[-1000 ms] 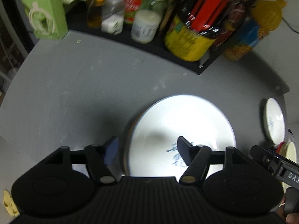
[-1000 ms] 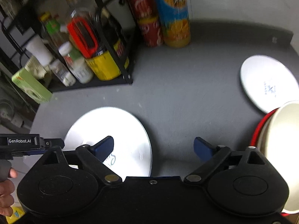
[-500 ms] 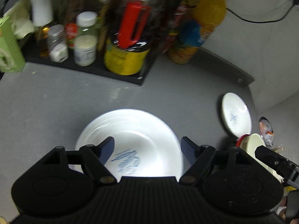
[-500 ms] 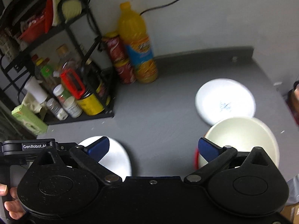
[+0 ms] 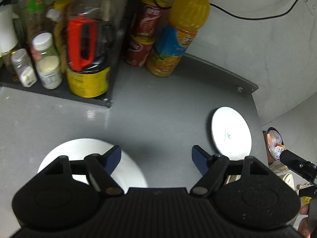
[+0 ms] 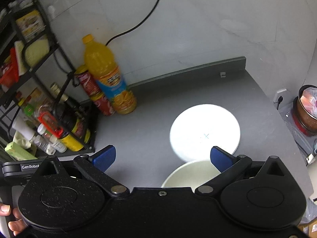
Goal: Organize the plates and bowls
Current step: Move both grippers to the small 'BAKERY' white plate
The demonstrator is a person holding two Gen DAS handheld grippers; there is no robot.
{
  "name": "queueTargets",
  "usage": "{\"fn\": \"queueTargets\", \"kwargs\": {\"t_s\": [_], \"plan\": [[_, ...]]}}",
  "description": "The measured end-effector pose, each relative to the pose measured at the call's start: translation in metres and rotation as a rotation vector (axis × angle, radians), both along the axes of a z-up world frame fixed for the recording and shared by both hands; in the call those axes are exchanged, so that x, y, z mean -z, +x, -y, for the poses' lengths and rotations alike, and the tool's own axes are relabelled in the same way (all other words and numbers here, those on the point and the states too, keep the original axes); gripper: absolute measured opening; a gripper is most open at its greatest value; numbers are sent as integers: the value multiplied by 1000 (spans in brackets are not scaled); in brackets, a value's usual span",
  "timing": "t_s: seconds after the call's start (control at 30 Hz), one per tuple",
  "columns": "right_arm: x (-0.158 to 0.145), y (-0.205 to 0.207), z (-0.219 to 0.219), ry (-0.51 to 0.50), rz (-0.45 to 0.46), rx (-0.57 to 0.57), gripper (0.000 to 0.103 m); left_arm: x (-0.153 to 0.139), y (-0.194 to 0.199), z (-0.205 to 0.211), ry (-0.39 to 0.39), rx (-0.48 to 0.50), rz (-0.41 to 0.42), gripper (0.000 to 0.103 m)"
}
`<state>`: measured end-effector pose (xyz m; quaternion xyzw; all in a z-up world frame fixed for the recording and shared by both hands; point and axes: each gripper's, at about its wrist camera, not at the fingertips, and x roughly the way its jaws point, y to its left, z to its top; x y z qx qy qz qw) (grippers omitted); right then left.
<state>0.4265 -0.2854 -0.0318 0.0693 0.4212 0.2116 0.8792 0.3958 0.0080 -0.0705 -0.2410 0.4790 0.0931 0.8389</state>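
Overhead, both grippers hang above the grey worktop (image 5: 158, 119) with nothing between their jaws. The left gripper (image 5: 156, 156) has its jaws spread apart over bare worktop; they have just been opening, and nothing is held. Its left blue pad overlaps the view of the large white plate (image 5: 130, 170), which lies flat on the worktop, well apart from the orange juice bottle (image 5: 178, 39). The small white plate (image 5: 230, 132) lies flat on the far side of the worktop from that bottle, near the worktop's right edge. The right gripper (image 6: 161, 156) has its jaws at their widest, also just opened further and empty. Below them sits a cream bowl (image 6: 188, 174), just beside the small white plate (image 6: 205, 130) and nearer the camera. The orange juice bottle (image 6: 107, 75) stands against the wall next to red cans (image 6: 95, 91) and a black rack (image 6: 49, 99) of bottles.
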Motion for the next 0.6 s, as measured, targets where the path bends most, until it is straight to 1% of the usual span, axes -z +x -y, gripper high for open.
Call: {"fn": "queueTargets", "kwargs": {"t_s": [0.13,0.3,0.43,0.6], "plan": [[6,27,18,2,-31,31,103,0,21,15,17,12,0,77],[15,54,36,0,-57,38,103,5,48,35,23,28,-12,77],[26,74,48,-23,-86,46,103,12,67,47,17,31,-13,77],[44,95,59,-36,-125,47,103,28,94,60,-14,34,-32,77]]}}
